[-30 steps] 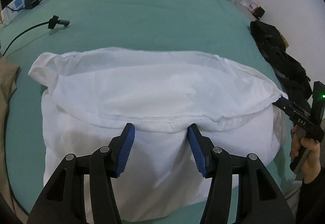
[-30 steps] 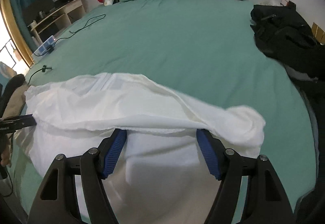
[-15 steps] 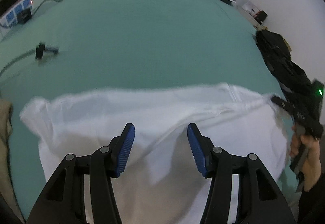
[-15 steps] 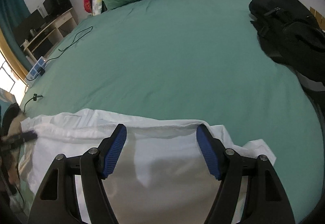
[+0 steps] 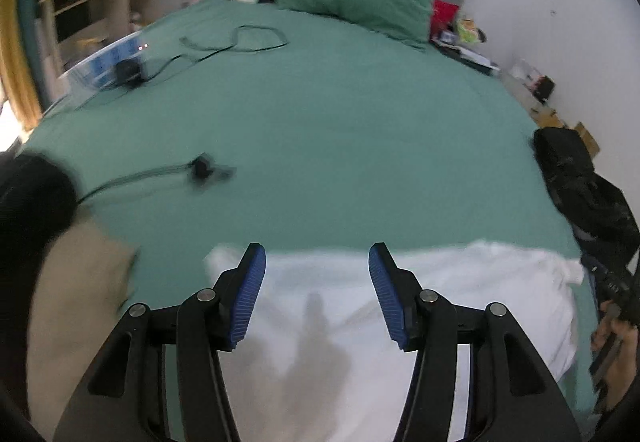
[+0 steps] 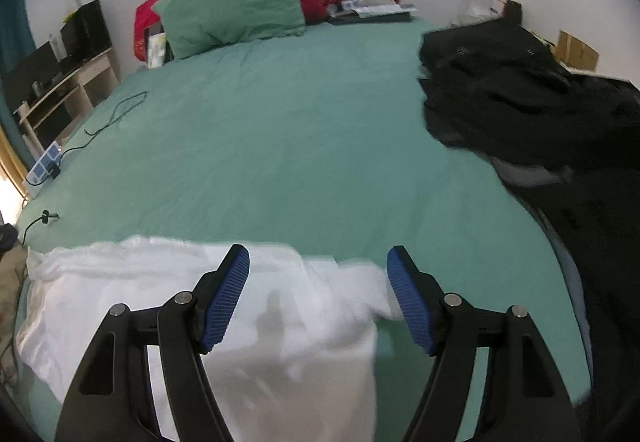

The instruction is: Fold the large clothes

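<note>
A white garment (image 5: pixel 460 306) lies flat on the near edge of the green bed (image 5: pixel 340 129). It also shows in the right wrist view (image 6: pixel 120 290). My left gripper (image 5: pixel 316 294) is open and empty, raised above the garment's left part. My right gripper (image 6: pixel 318 294) is open and empty above the garment's right end. The right gripper and the hand that holds it show at the right edge of the left wrist view (image 5: pixel 616 306).
A black clothes pile (image 6: pixel 520 97) lies on the bed's right side. A beige garment (image 5: pixel 76 302) lies at the near left. Black cables (image 5: pixel 208 171) and a power strip (image 5: pixel 108 61) lie on the left. A green pillow (image 6: pixel 236 17) is at the headboard.
Both grippers have let go of the garment's folded edge and pulled back and up. The garment now lies lower and flatter at the bed's near edge.
</note>
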The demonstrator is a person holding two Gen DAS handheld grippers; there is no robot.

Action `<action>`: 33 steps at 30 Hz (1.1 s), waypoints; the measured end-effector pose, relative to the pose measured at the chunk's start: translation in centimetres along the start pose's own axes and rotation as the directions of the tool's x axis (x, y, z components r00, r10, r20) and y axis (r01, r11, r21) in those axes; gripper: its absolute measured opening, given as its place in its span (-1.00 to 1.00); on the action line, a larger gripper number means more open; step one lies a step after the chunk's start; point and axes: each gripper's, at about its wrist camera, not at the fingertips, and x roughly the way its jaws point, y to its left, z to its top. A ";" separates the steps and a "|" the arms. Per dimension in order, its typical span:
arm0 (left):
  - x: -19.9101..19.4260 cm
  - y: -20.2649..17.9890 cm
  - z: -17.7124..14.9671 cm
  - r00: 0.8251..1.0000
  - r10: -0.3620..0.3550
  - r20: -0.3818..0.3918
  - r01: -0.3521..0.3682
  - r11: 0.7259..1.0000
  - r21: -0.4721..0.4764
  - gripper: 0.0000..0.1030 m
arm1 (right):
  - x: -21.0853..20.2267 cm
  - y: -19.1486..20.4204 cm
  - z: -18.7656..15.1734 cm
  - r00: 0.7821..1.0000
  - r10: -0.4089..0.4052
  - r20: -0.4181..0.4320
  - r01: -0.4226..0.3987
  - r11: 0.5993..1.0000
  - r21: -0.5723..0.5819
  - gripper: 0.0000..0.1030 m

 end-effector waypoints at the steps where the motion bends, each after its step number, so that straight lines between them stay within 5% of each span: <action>1: -0.9 0.9 -1.7 1.000 0.006 -0.006 -0.006 1.000 -0.011 0.10 | -0.4 -0.5 -0.7 1.000 -0.004 -0.013 0.004 1.000 0.020 0.39; 11: -1.2 5.0 -11.6 0.988 0.000 -0.155 -0.024 0.989 -0.149 0.10 | -3.1 -5.5 -9.5 0.992 0.048 -0.113 -0.014 0.959 0.285 0.39; 19: -0.9 4.7 -13.2 0.993 0.039 -0.115 -0.057 0.986 -0.154 0.10 | -3.6 -6.7 -11.7 0.982 0.157 -0.106 -0.111 0.931 0.349 0.39; 20: -1.0 4.7 -13.3 0.993 0.036 -0.109 -0.052 0.987 -0.154 0.10 | -3.6 -6.4 -11.7 0.982 0.156 -0.104 -0.113 0.935 0.337 0.35; 21: -1.1 4.7 -13.3 0.994 0.032 -0.108 -0.048 0.987 -0.153 0.07 | -3.5 -6.0 -11.8 0.982 0.156 -0.111 -0.114 0.942 0.317 0.10; 23: -1.4 4.7 -13.6 0.993 -0.013 -0.114 -0.006 0.987 -0.161 -0.60 | -3.2 -5.1 -11.9 0.974 0.180 -0.135 -0.136 0.950 0.282 -0.44; 26: -1.8 4.4 -14.1 0.990 -0.048 -0.129 0.028 0.988 -0.153 -0.87 | -3.2 -4.1 -12.5 0.967 0.201 -0.155 -0.158 0.955 0.250 -0.79; 33: -5.7 3.9 -15.7 0.997 -0.030 -0.077 0.019 0.988 -0.150 -0.90 | -6.2 -4.5 -13.4 0.959 0.256 -0.117 -0.210 0.928 0.307 -0.88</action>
